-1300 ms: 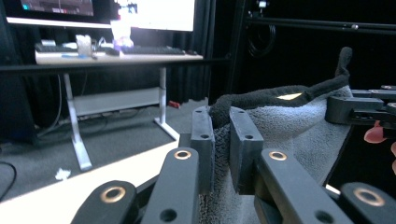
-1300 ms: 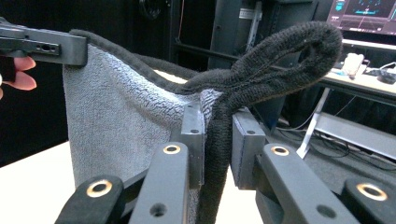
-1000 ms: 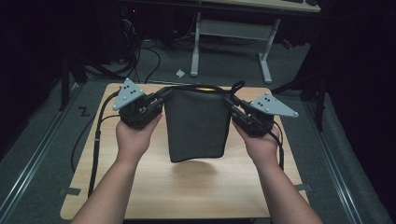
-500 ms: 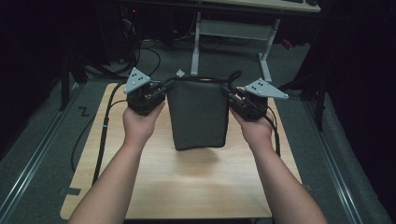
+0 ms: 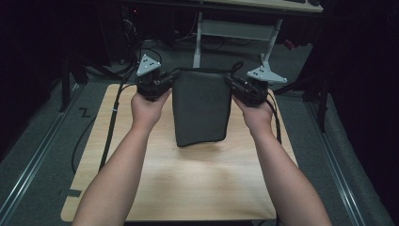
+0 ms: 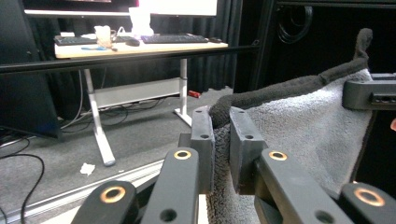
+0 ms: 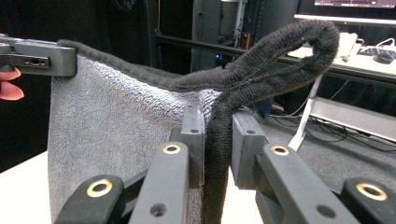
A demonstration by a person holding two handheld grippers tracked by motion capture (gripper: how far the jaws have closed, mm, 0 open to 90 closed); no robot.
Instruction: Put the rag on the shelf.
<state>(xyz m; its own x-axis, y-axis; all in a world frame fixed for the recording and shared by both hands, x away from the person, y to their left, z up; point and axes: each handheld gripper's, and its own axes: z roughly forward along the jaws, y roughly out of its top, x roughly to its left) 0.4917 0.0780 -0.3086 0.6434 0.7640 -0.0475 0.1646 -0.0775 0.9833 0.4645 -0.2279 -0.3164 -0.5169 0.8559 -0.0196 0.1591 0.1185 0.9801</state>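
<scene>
High view: dark towel [image 5: 201,107] hanging over the desk [image 5: 188,188], top corners pinched by left hand-held gripper [image 5: 165,81] and right hand-held gripper [image 5: 236,84], lower edge just above the wood

Left gripper view — jaws clamped on towel corner [image 6: 299,121]

Right gripper view — jaws pinching hem, looped corner [image 7: 280,56] sticking up

The towel [image 5: 201,108] is dark grey with a darker, near-black hem, its pile a paler grey seen close in the gripper views. The bench [image 5: 188,179] is pale wood grain. Both pairs of jaws are black with brass-coloured rivets, each gripper topped by a grey plate.
</scene>
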